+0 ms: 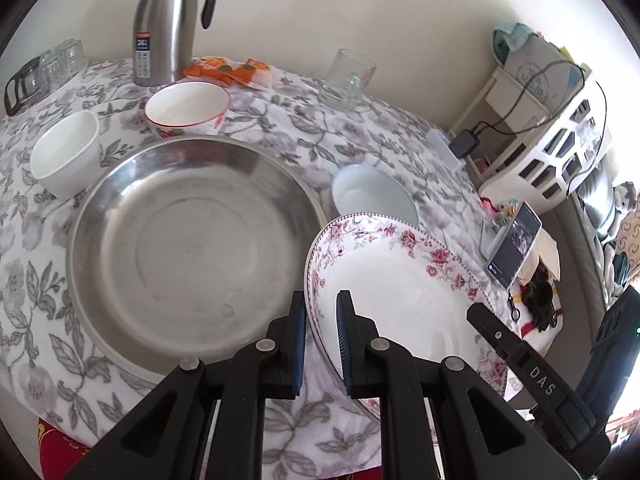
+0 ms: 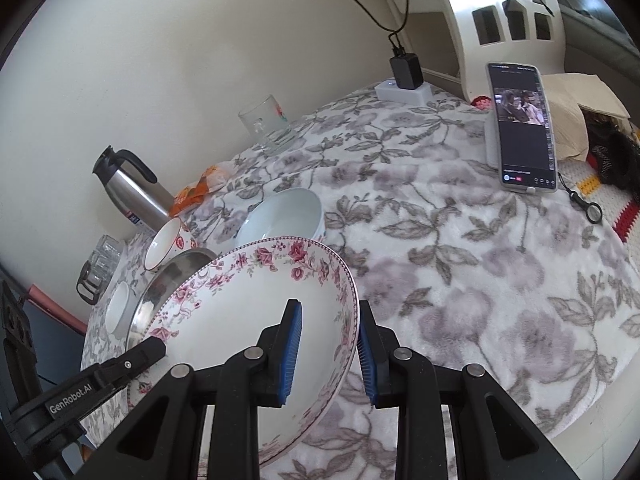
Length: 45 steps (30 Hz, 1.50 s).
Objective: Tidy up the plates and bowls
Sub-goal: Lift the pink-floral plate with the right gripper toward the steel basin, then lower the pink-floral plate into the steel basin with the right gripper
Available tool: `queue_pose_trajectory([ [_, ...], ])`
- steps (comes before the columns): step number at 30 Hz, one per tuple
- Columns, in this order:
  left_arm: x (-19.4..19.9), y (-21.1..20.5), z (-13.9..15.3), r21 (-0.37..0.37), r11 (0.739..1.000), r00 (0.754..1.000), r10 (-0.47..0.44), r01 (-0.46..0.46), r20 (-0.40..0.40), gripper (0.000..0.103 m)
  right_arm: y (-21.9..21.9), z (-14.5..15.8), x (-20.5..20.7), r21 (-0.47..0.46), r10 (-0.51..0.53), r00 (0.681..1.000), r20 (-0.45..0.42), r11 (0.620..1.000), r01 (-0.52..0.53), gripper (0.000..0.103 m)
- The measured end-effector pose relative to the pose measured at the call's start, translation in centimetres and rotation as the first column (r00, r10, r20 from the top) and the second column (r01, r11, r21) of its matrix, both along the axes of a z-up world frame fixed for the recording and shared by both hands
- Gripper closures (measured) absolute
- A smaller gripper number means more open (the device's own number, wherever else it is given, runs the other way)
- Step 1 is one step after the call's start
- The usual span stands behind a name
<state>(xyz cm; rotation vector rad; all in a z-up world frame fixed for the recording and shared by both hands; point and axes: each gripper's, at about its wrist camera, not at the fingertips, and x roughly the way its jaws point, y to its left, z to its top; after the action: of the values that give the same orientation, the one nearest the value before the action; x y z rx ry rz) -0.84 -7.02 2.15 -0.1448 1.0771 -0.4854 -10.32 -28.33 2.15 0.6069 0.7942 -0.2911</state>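
The left gripper (image 1: 322, 306) is closed tight on the near rim of the flowered plate (image 1: 400, 280), with one pad on the outside and one on the inside. The right gripper (image 2: 330, 320) grips the same plate by its other rim, also with one pad on each side. The plate is white with pink roses around its edge. It is tilted, held between the two grippers above the table (image 2: 480, 280). I cannot tell if its low edge touches the cloth.

The table has a soft white cloth with grey leaves and flowers on it.

Just beside the plate, on its left in the left wrist view, lies a big round metal tray (image 1: 192, 248). It is flat on the cloth.

Just behind the plate sits a pale blue bowl (image 1: 374, 196). Behind the tray are a plain white bowl (image 1: 66, 154) on the left and a white bowl with a red rim (image 1: 188, 106) near the middle.

Farther back stand a silver jug (image 1: 164, 28) with a black handle, an orange packet (image 1: 230, 70) and a clear glass cup (image 1: 348, 78). A phone (image 2: 522, 128) leans up near the far right edge, with its screen lit.
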Motion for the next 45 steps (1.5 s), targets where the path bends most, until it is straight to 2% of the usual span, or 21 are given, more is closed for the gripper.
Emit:
queue_pose_trajectory([
  [15, 3.4, 6.9, -0.3, -0.031, 0.992, 0.992, 0.122, -0.122, -0.028, 0.088, 6.4, -0.2, 5.0, -0.014, 0.085, 0.995, -0.053, 0.996, -0.086, 0.074],
  [22, 5.1, 10.9, -1.0, -0.048, 0.975, 0.975, 0.213, -0.216, -0.058, 0.088, 10.0, -0.8, 7.6, -0.019, 0.141, 0.986, -0.088, 0.990, -0.143, 0.074],
  [28, 6.3, 13.3, -1.9, -0.066, 0.960, 0.960, 0.263, -0.271, -0.100, 0.089, 11.4, -1.4, 9.0, -0.007, 0.157, 0.983, -0.092, 0.987, -0.158, 0.074],
  [40, 8.0, 14.3, -3.0, -0.065, 0.944, 0.940, 0.312, -0.323, -0.141, 0.089, 11.9, -2.7, 11.2, 0.017, 0.164, 0.979, -0.117, 0.986, -0.164, 0.074],
  [45, 8.8, 13.8, -3.1, -0.044, 0.945, 0.942, 0.316, -0.323, -0.116, 0.089, 11.9, -2.8, 12.1, 0.002, 0.173, 0.978, -0.114, 0.985, -0.174, 0.074],
])
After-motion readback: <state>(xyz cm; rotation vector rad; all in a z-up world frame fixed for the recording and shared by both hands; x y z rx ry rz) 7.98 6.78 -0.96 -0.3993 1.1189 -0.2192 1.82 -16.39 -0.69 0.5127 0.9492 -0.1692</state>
